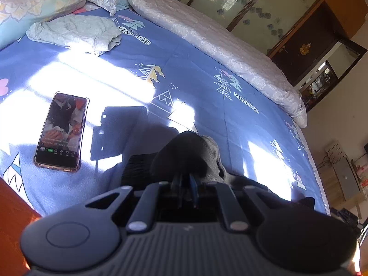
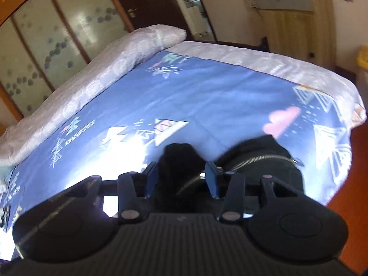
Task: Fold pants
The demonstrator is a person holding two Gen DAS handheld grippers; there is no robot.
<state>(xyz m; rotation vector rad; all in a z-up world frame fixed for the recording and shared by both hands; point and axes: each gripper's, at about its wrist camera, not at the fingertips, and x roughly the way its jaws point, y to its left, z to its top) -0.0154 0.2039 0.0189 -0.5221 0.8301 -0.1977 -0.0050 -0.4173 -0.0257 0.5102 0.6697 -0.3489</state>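
Note:
The pants are black with a grey lining and a metal zipper. In the left wrist view my left gripper is shut on a bunched part of the pants, held just above the blue bedsheet. In the right wrist view my right gripper has its fingers apart with a fold of the black pants between them. The zipper part bulges to the right. The view is blurred, so contact on the cloth is unclear.
A phone lies screen-up on the sheet at the left. A crumpled pale green garment and pillows lie at the far end. A rolled grey quilt runs along the far side, with wardrobe doors behind. Orange floor lies beyond the bed edge.

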